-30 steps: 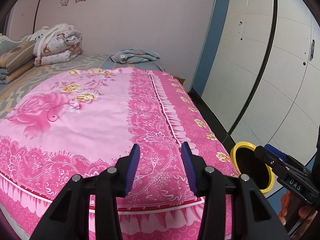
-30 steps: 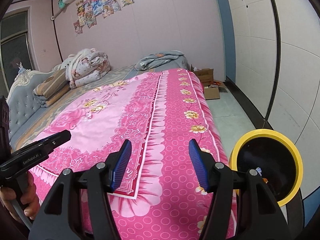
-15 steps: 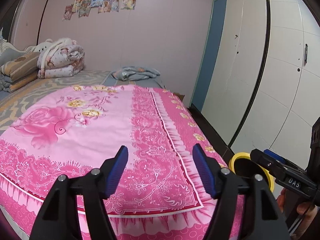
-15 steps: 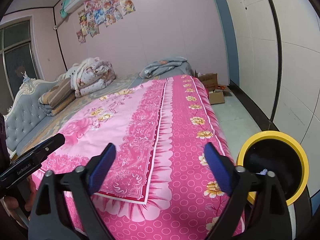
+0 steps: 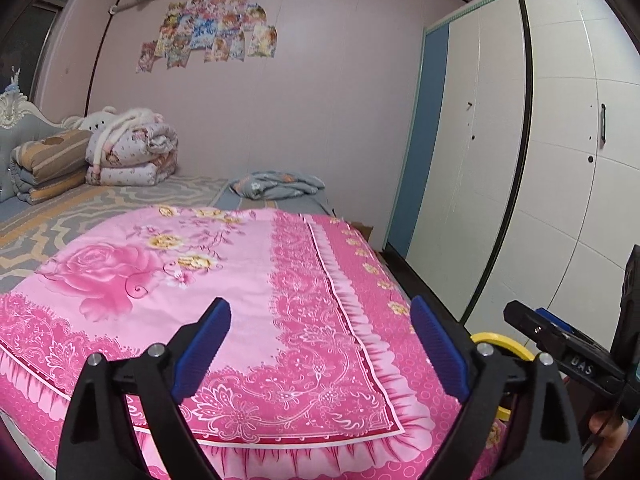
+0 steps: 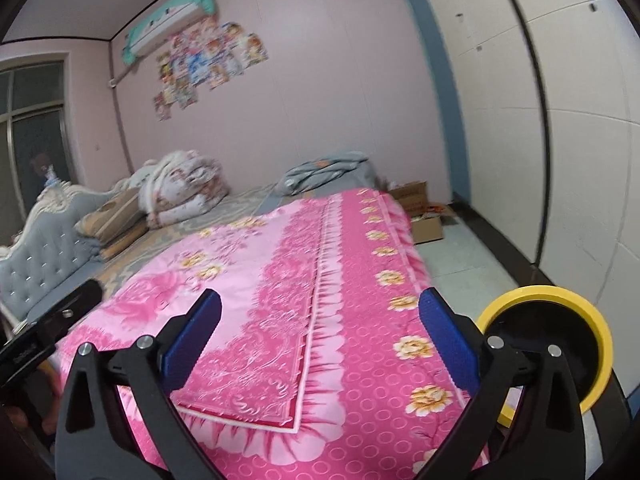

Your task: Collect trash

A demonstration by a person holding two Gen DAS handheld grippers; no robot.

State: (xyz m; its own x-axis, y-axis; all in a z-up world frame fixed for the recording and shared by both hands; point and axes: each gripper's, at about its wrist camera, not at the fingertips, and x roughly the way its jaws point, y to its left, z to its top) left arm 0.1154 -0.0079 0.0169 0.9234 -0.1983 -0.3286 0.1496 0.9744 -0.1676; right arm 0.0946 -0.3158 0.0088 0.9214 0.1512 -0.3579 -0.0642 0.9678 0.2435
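We hold the left hand-held gripper (image 5: 320, 344) and the right hand-held gripper (image 6: 320, 336) over the near end of the pink bed (image 6: 280, 280), both with jaws opening and nothing between them. The yellow-rimmed bin (image 6: 560, 300) stands on the floor just right of the bed.

Light: even, soft indoor light; source not visible.
Shadows: faint.
Distortion: strong fisheye; wardrobe (image 5: 532, 184) lines bow, dark vignette at corners.
Blur: right wrist view smeared overall, posters (image 6: 208, 64) soft; left wrist view sharper.
Glare: mild sheen on pink bedspread (image 5: 248, 280).
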